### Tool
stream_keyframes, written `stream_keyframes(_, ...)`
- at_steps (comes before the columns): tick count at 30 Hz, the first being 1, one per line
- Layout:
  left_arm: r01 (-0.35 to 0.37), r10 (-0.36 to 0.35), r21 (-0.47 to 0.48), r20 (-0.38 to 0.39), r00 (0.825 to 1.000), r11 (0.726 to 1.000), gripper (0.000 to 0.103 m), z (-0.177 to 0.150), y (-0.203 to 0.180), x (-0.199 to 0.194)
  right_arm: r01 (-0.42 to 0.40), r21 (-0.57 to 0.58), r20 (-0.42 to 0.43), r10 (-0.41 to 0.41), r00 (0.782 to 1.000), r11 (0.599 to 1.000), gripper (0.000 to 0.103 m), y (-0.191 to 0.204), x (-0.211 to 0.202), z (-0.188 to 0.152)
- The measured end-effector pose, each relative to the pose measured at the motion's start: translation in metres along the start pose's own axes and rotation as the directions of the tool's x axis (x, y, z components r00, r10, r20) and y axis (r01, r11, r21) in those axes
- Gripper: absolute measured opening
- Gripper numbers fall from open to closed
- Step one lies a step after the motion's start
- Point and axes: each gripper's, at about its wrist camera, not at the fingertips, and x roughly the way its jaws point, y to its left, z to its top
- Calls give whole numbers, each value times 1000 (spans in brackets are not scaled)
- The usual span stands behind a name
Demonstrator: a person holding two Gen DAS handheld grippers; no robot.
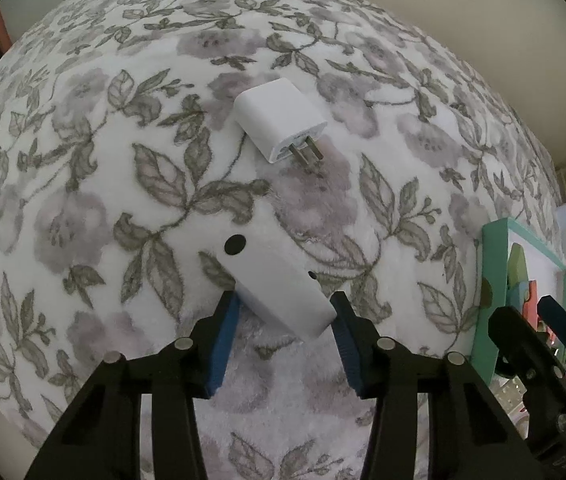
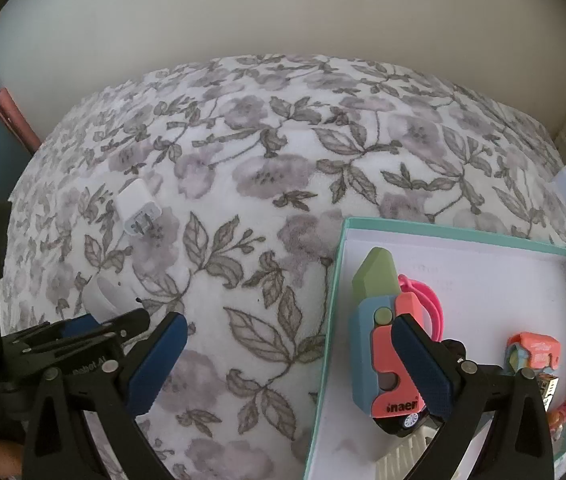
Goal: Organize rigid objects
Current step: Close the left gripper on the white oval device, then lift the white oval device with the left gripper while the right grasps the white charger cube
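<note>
In the left wrist view, the left gripper (image 1: 286, 320) straddled a white block (image 1: 279, 284) on the floral blanket (image 1: 83, 184), its blue pads just beside the block's sides; whether they pressed it was unclear. A white charger (image 1: 281, 126) lay at twelve o'clock, the teal box (image 1: 491, 280) at three.

In the right wrist view, the right gripper (image 2: 287, 364) stood released over the box's rim, a toy knife (image 2: 383, 332) inside.

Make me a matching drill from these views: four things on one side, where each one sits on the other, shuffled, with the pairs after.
Things:
1. white plug adapter
2. white block
3. toy knife
4. right gripper

Places:
A. inside the teal box
B. between the left gripper fingers
C. alone on the floral blanket, prongs showing
D. straddling the box's left wall

Pairs: 1-C, 2-B, 3-A, 4-D
</note>
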Motion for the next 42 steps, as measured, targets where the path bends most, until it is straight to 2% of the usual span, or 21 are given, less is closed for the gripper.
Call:
stream_keyframes(6,14,-14,-31,22,1000,999,49,6,12,-7,7,-13,-1,-7,1000,1000,103,1,0,0)
stream_keyframes(18,49,-23,-167,156,987,985,49,22,59,-46,13,-70,25,-12,1000,997,103,17,-2,0)
stream_keyframes(24,58,-15,-228,190,982,972,49,25,81,-54,-33,-114,27,36,999,993,103,35,-4,1)
stream_keyframes(31,110,-35,-311,238,971,944,49,28,111,-66,-76,-165,59,87,994,983,103,51,-13,9)
stream_keyframes(35,103,-17,-328,254,967,939,49,30,116,-67,-77,-177,38,85,996,981,103,59,-6,22)
stream_keyframes(42,133,-41,-375,243,969,917,49,31,129,-59,-54,-254,17,60,998,966,103,97,18,46)
